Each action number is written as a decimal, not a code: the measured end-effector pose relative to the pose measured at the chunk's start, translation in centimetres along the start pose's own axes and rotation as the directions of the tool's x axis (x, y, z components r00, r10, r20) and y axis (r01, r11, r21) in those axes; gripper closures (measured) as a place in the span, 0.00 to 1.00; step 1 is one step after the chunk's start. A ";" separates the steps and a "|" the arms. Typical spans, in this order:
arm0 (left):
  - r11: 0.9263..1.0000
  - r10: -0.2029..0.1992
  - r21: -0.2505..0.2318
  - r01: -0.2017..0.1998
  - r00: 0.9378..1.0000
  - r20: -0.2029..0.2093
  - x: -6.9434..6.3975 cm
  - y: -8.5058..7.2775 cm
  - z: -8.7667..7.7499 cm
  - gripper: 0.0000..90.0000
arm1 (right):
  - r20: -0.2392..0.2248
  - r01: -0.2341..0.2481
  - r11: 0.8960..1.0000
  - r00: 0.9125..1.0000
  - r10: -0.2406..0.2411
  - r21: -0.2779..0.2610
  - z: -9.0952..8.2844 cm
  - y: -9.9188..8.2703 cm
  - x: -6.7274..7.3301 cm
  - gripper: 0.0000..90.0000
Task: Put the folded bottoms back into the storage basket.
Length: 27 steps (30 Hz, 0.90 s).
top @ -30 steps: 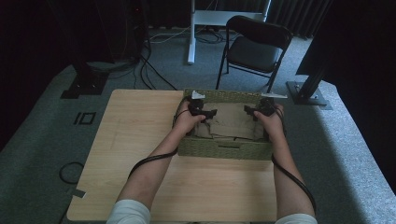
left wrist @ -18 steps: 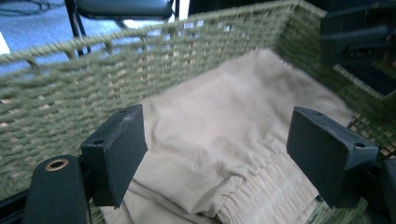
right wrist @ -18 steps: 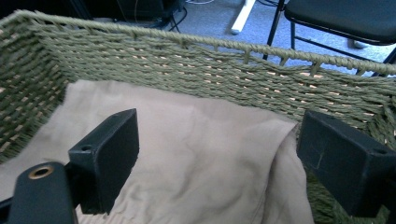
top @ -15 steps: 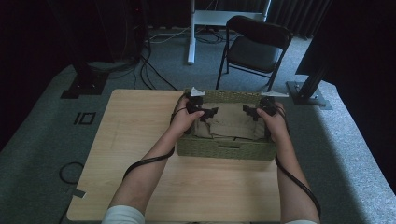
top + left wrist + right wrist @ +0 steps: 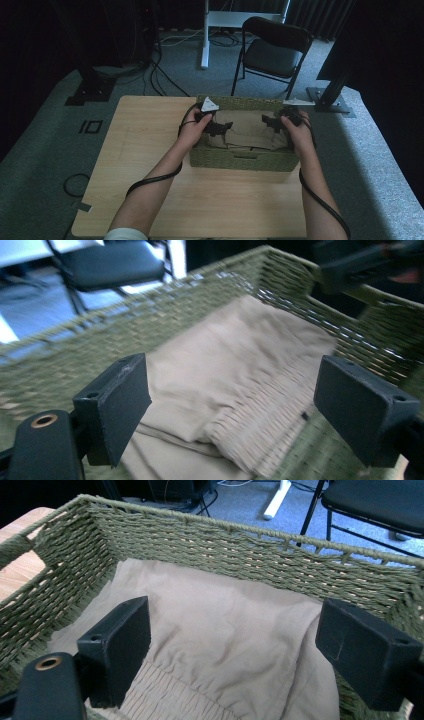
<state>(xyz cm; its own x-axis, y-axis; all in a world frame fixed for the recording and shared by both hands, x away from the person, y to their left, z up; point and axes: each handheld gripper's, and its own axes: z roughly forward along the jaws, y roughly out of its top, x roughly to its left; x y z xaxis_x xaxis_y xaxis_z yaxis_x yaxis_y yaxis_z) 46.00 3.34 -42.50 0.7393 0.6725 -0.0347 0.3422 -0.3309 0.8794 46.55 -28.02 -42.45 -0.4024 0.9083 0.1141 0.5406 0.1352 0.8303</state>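
Note:
A green woven basket stands on the wooden table and holds a folded beige cloth with a gathered elastic band. My left gripper hovers open over the cloth's left part, jaws wide with nothing between them. At the basket's right end my right gripper is also open above the cloth, its jaws empty. The cloth lies flat inside the basket wall.
A black folding chair stands on the grey carpet behind the table. A white desk leg and cables lie farther back. A black stand base sits at the right. Bare tabletop lies left of and in front of the basket.
Both hands have shifted slightly forward over the basket, and the grippers now sit a little deeper above the cloth. The basket and cloth have not moved.

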 end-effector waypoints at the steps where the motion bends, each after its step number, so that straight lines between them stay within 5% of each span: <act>1: 1.000 -0.023 -0.010 0.023 1.000 -0.003 0.0 0.0 -0.2 0.17 | 0.000 -0.002 1.000 1.000 0.002 -0.006 -0.2 0.0 0.1 0.16; 4: 0.998 -0.049 -0.036 0.049 0.999 0.008 0.2 0.1 -1.1 0.17 | 0.002 0.007 1.000 1.000 -0.007 -0.007 -0.9 -0.2 0.3 0.16; 6: 0.999 -0.035 -0.035 0.034 0.999 -0.011 0.2 0.1 -1.6 0.17 | -0.004 0.023 1.000 1.000 -0.023 -0.003 -1.3 -0.4 0.4 0.16; 13: 0.999 -0.021 -0.033 0.022 0.999 0.039 -0.2 -0.3 -2.9 0.18 | -0.030 0.048 0.998 0.998 -0.049 -0.038 -2.7 -1.0 1.2 0.16; 18: 0.997 -0.037 -0.062 0.040 0.998 0.049 -0.7 -0.6 -4.0 0.17 | -0.044 0.056 0.997 0.997 -0.058 -0.050 -3.7 -1.4 2.0 0.15; 27: 0.998 -0.005 -0.066 0.009 0.998 0.069 -1.8 -1.0 -6.2 0.17 | -0.091 0.101 0.992 0.990 -0.107 -0.069 -5.3 -2.7 3.4 0.15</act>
<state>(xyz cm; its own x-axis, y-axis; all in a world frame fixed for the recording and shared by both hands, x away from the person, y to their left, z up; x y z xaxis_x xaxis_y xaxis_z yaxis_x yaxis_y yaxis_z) 40.71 6.55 -40.42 0.7758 0.6269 -0.0716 0.3104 -0.2804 0.9083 39.79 -27.40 -41.40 -0.5233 0.8490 0.0733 0.4446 0.1986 0.8734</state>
